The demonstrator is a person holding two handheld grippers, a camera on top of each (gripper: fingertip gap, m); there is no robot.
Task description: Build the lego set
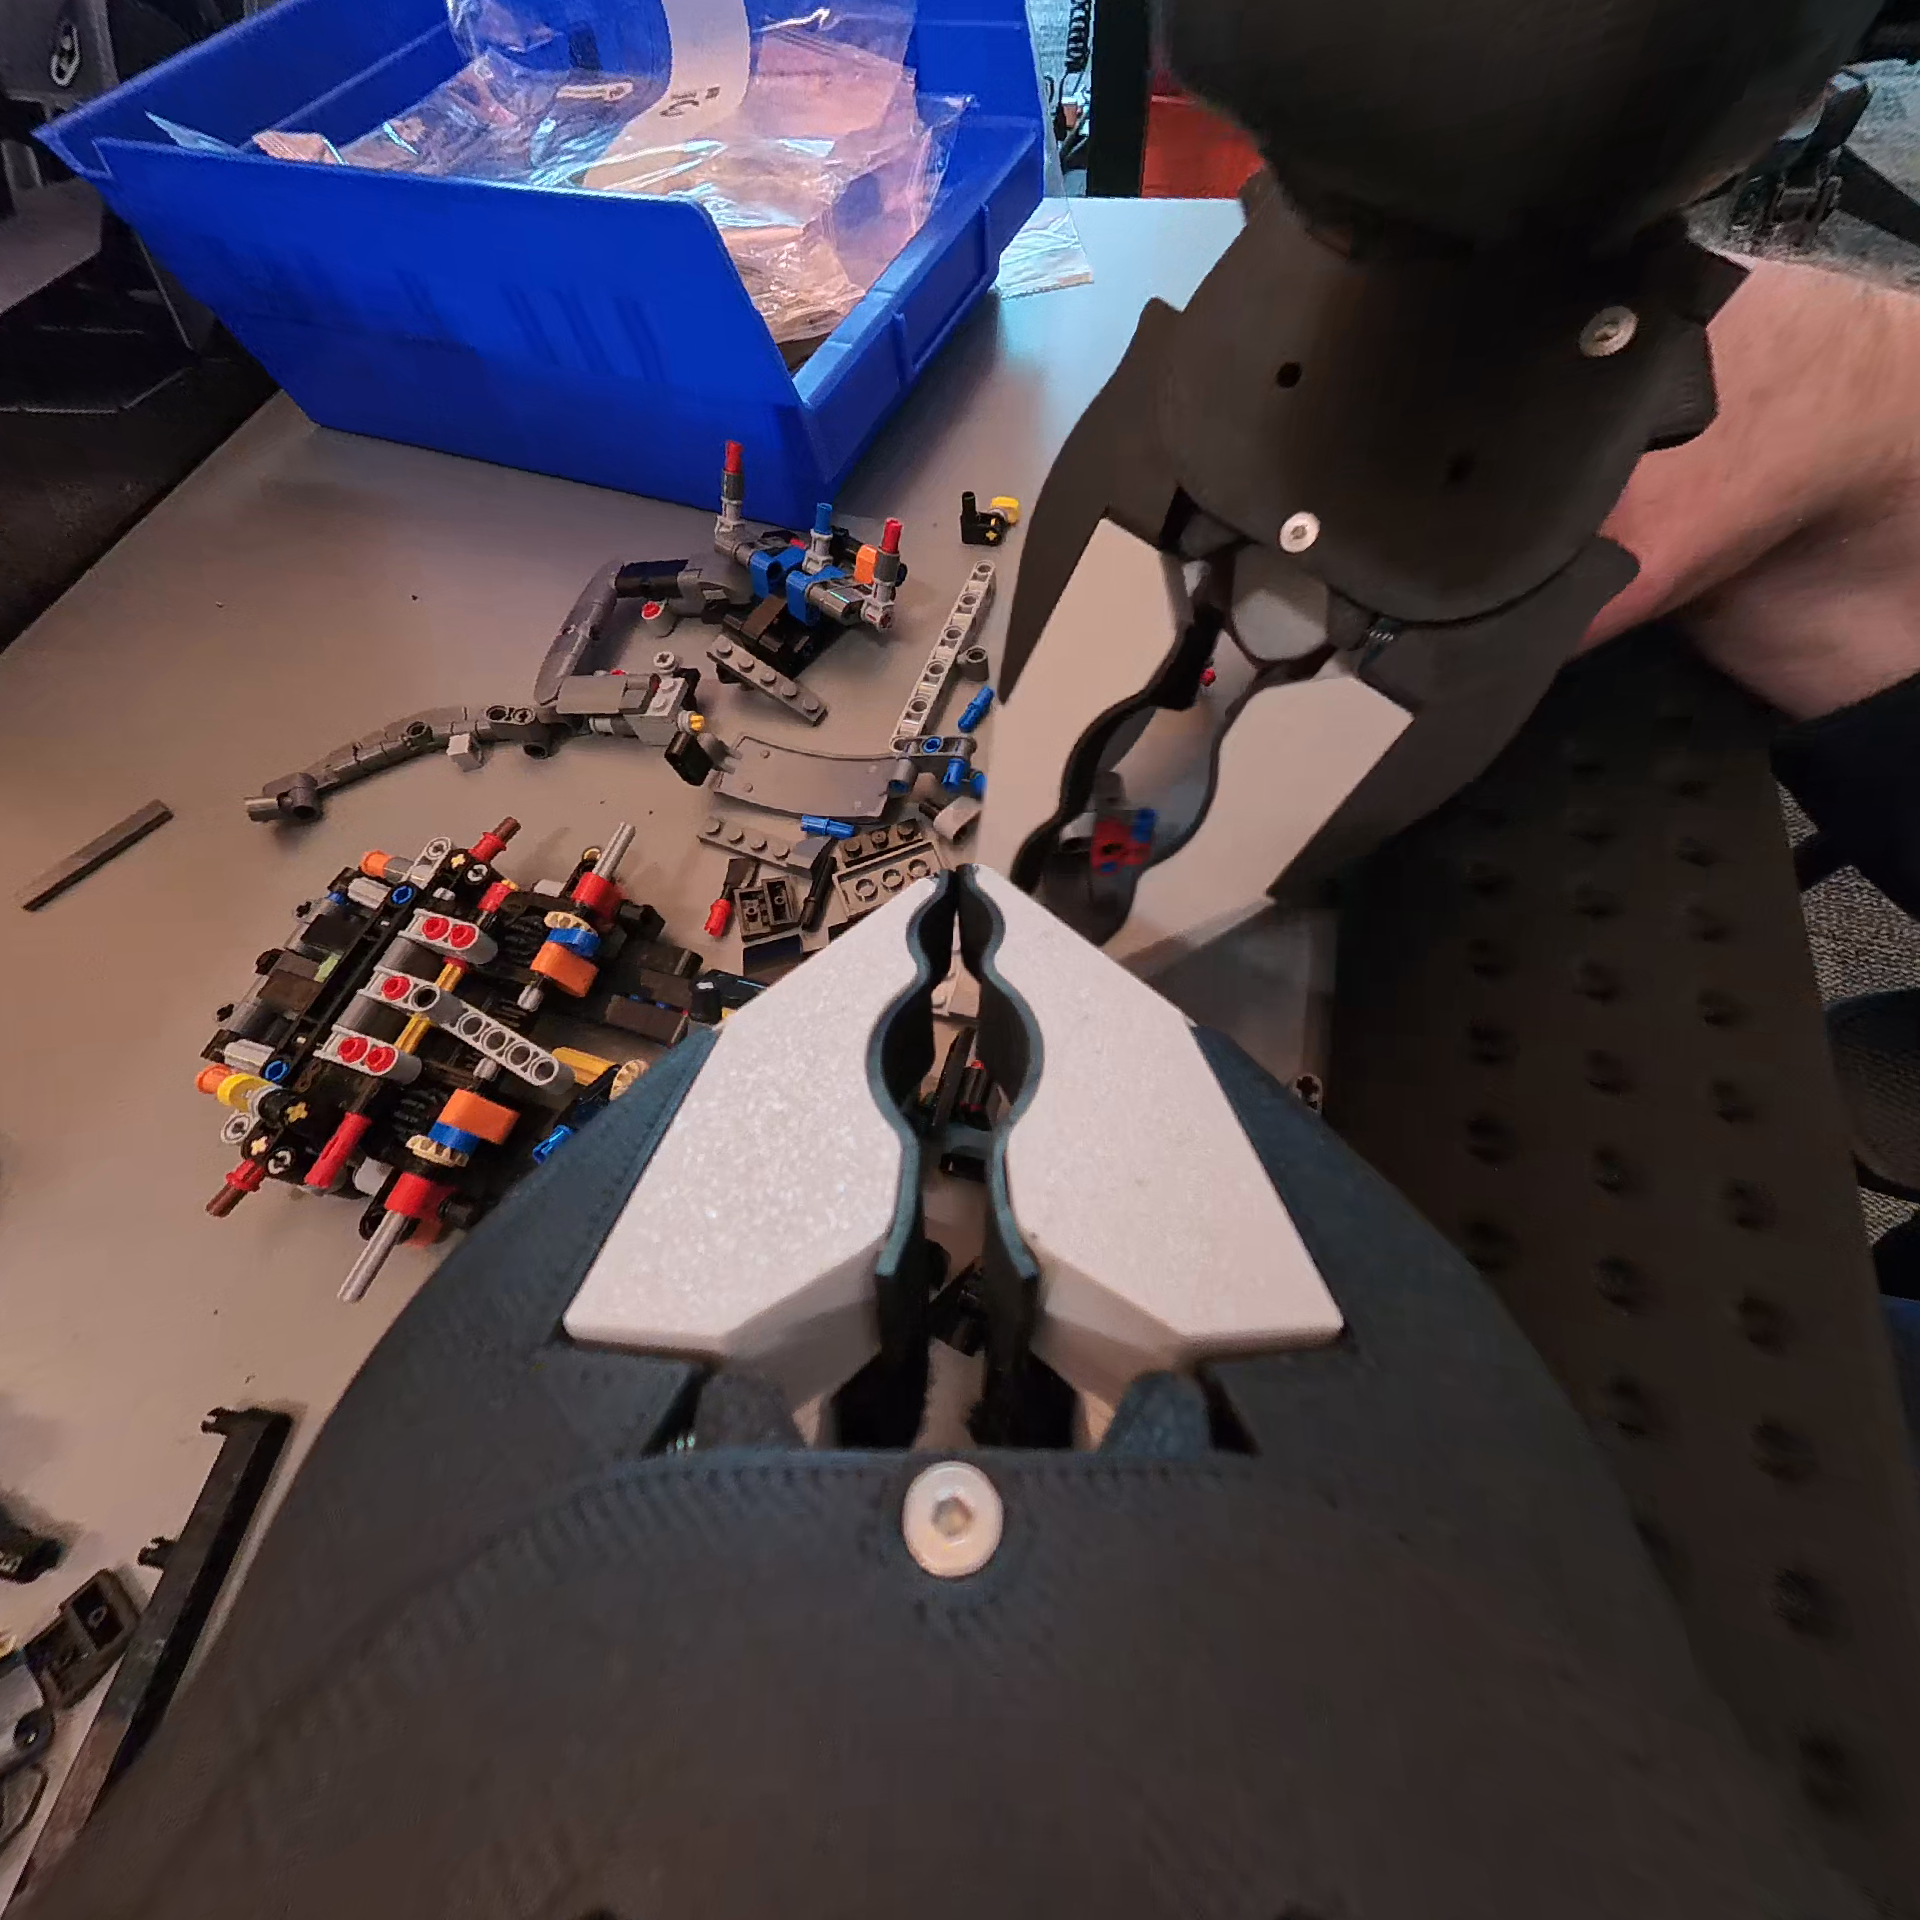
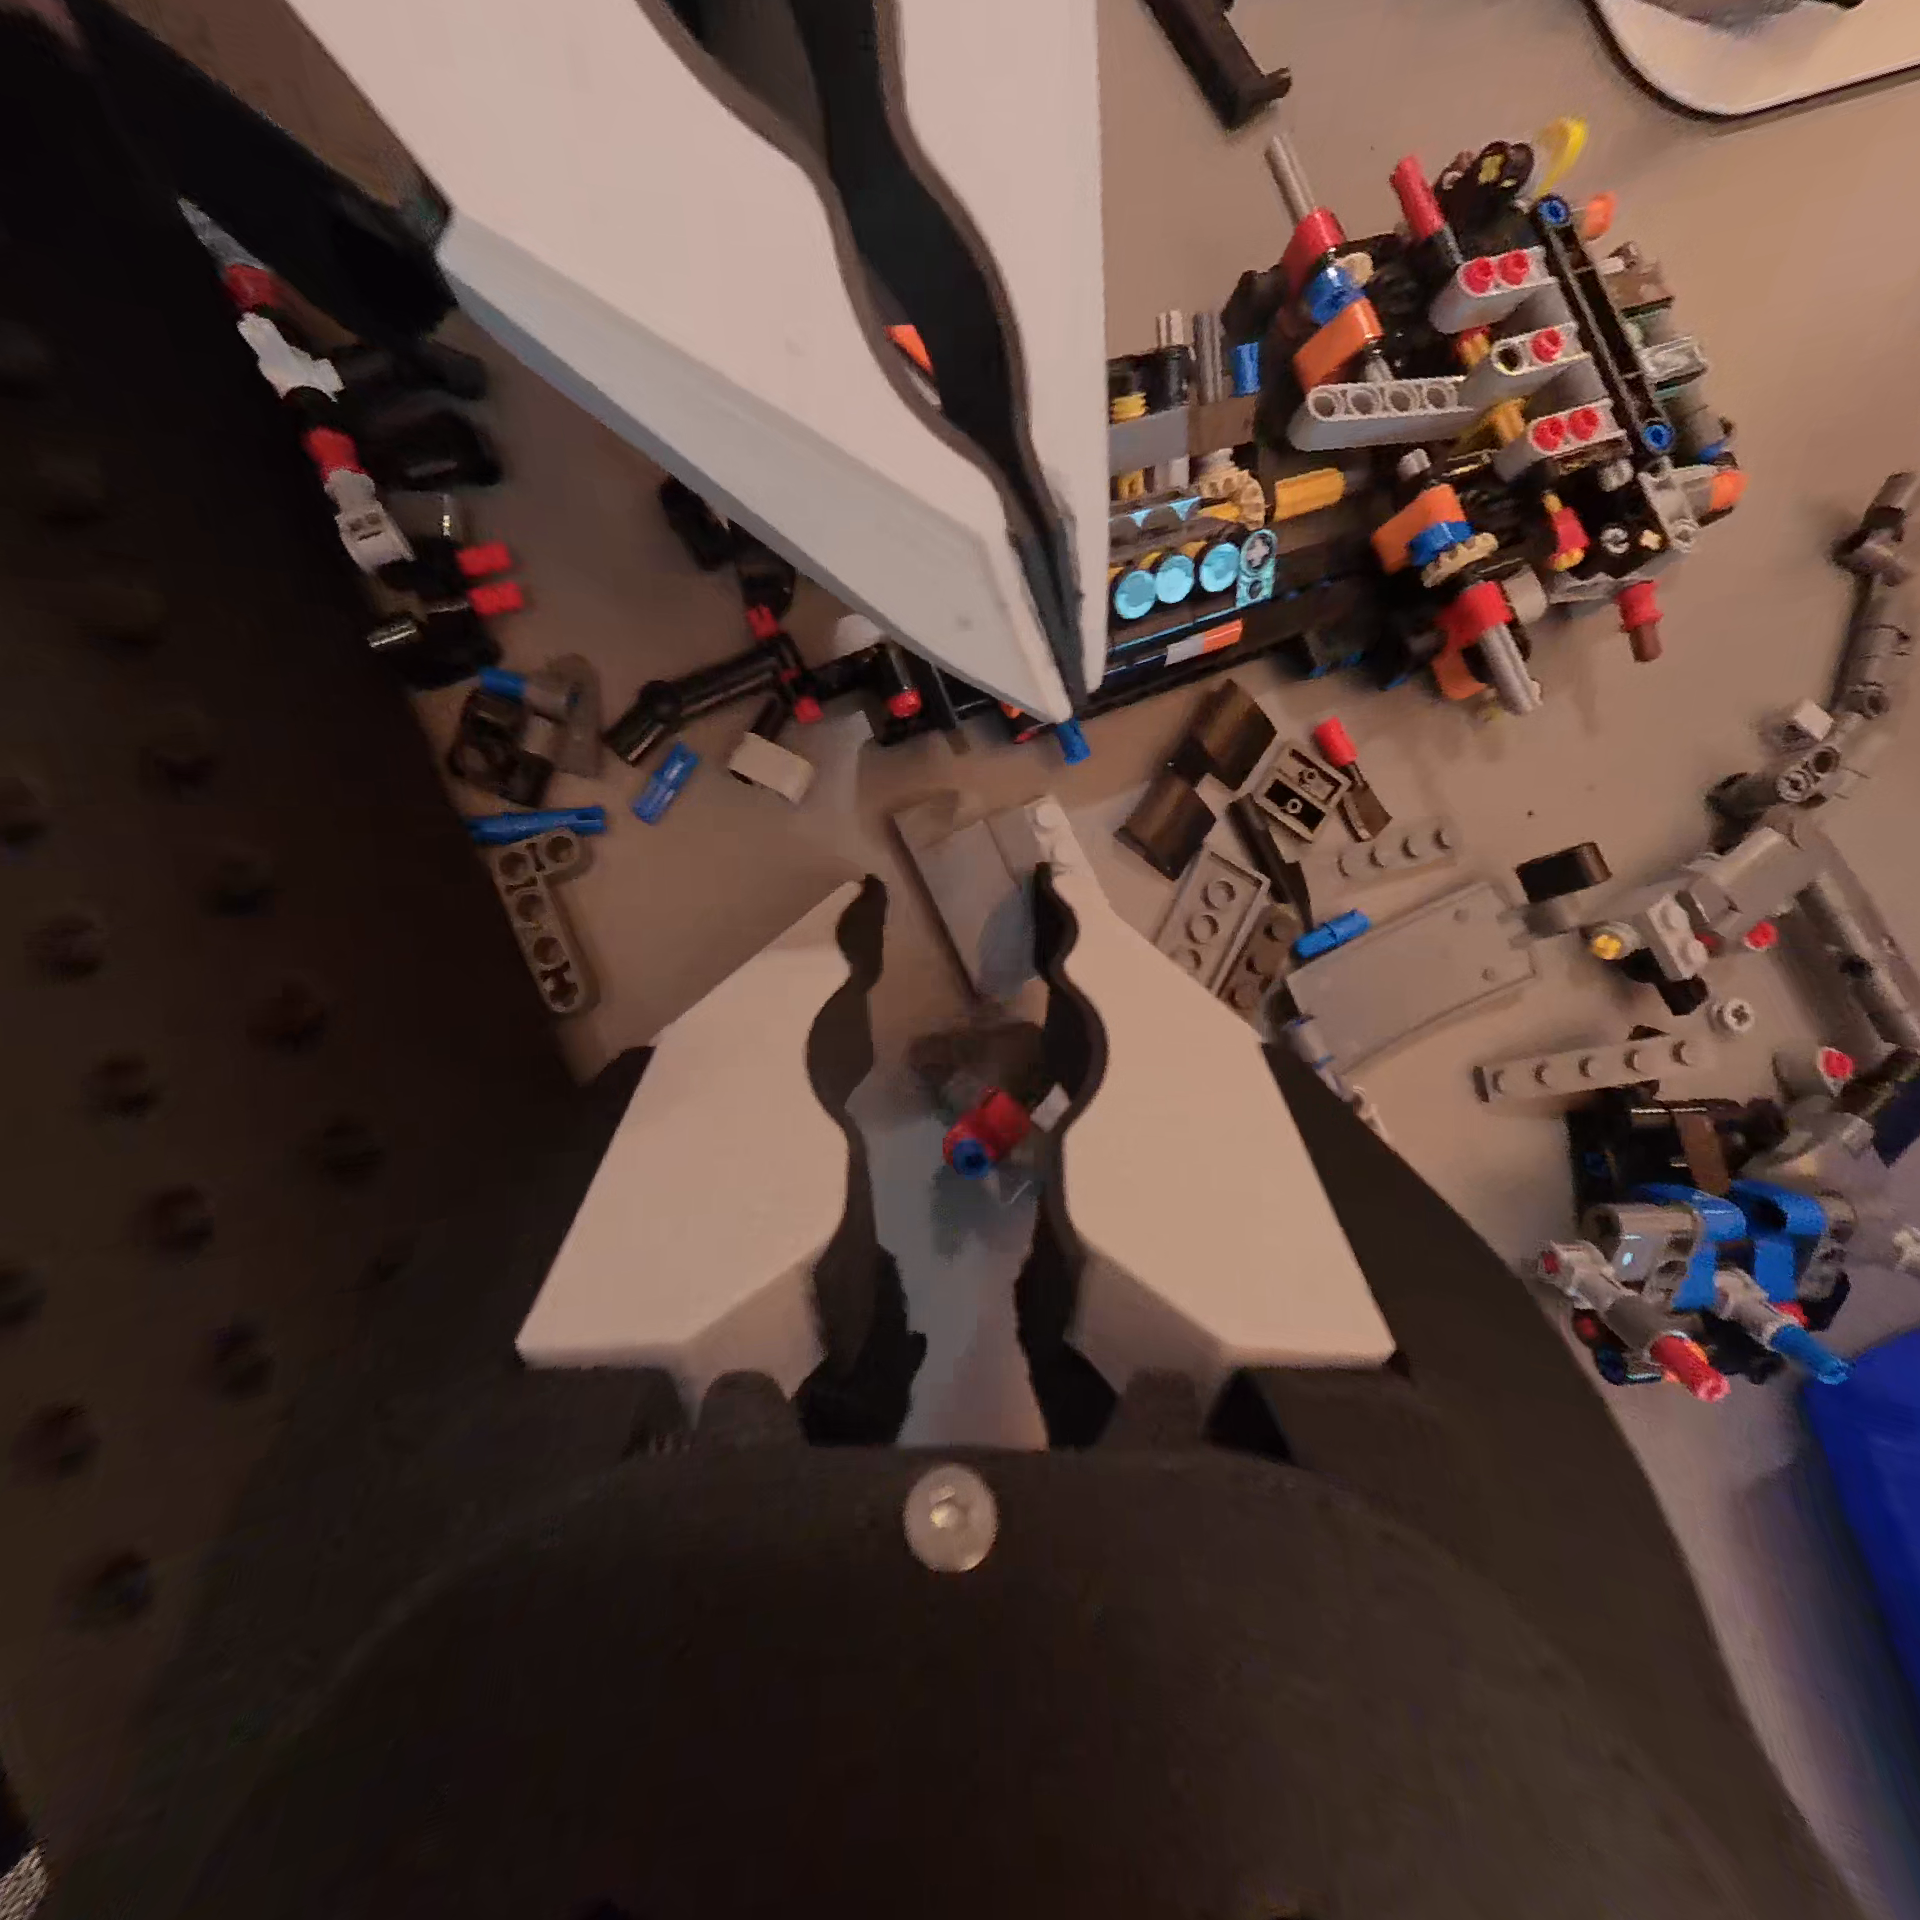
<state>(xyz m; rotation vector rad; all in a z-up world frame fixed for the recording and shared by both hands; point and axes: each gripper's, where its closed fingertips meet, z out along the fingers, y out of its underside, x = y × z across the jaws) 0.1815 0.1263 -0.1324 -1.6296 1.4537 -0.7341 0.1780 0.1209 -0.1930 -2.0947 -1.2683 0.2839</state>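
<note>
My left gripper (image 1: 956, 883) is shut, its tips touching, low over the loose pieces; it also shows in the right wrist view (image 2: 1070, 707). A blue pin (image 2: 1070, 743) sits right at its tip; I cannot tell if it is gripped. My right gripper (image 2: 956, 899) is open and points down at the table just right of the left one; it also shows in the left wrist view (image 1: 1070, 894). A small red and blue piece (image 2: 987, 1127) sits between its jaws against the right pad. The large black, red and orange assembly (image 1: 416, 1039) (image 2: 1475, 416) lies on the table.
A blue bin (image 1: 520, 291) with plastic bags stands at the back. A smaller blue and grey subassembly (image 1: 810, 571), a curved grey panel (image 1: 810, 774), a grey link chain (image 1: 416, 743) and loose plates lie between. A dark studded panel (image 1: 1610, 1143) is at the right. There is about 6 cm between the tips of the two grippers. From either gripper's tips it is about 20 cm to the grey link chain (image 1: 416, 743). Seen from the right wrist view (image 2: 1848, 693) as well.
</note>
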